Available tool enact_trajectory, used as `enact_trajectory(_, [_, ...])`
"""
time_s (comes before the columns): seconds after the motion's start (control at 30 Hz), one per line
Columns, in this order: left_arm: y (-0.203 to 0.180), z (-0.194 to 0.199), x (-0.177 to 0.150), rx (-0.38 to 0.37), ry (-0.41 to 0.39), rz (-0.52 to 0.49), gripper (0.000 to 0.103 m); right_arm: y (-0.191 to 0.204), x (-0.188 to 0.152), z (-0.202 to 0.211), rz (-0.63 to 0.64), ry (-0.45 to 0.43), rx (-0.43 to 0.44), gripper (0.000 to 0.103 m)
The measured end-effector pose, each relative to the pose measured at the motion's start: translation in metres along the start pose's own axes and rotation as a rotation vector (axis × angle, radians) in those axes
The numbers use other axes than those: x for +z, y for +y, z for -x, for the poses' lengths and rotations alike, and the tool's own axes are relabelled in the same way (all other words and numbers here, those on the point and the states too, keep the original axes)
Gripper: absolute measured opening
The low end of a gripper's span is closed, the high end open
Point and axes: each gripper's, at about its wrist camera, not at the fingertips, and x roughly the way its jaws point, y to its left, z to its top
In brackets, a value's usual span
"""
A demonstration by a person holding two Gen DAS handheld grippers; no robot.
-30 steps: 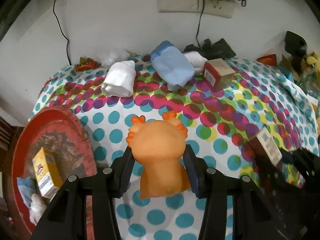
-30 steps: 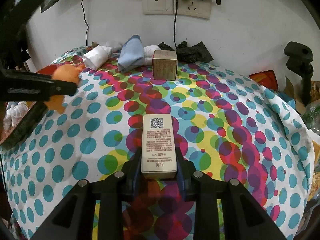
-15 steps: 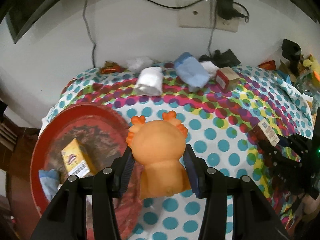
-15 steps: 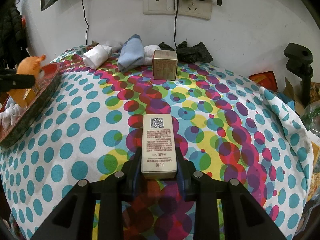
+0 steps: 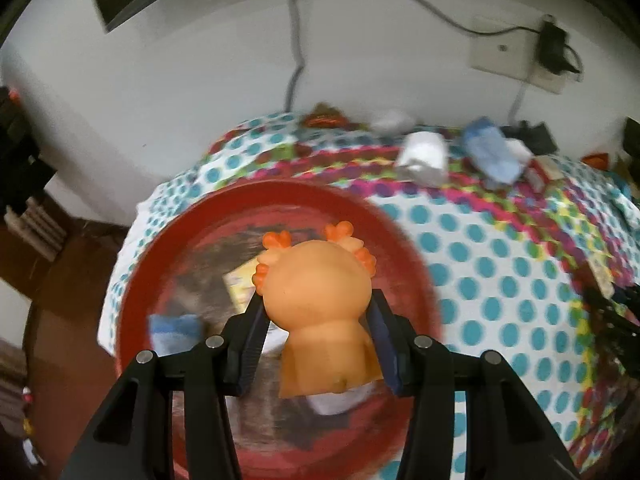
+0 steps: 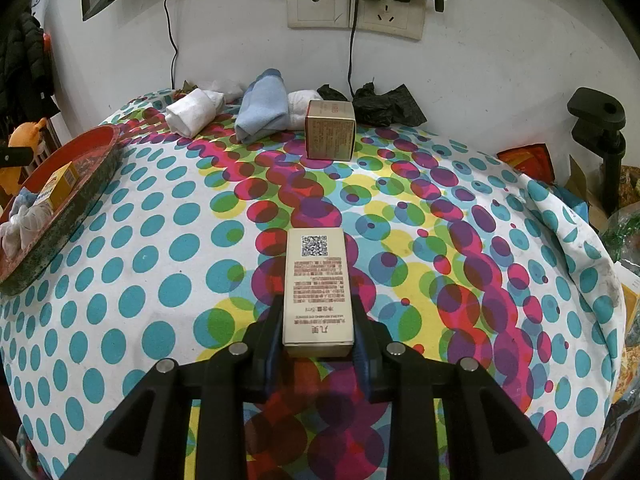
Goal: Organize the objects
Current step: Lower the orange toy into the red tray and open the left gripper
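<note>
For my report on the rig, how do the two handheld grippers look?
Both look alike: the left gripper and right gripper have matte black angular frames with round silver pivot pins and dark blue ribbed pads. No cables, markings or sleeves are visible.

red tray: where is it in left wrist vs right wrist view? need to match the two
Left wrist: the red tray fills the centre and lower left, under the orange toy held in the left gripper.
Right wrist: it sits at the far left edge, seen side-on on the dotted cloth.
Shared landmark: the yellow box lying in the tray.
</note>
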Motion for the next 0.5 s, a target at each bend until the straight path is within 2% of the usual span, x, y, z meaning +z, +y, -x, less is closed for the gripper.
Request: enact_trajectory(0.5, [0.097, -0.039, -0.003, 0.118, 0.06, 0.167, 0.046, 0.001, 0.0, 0.0, 0.001, 0.0, -0.002, 0.03])
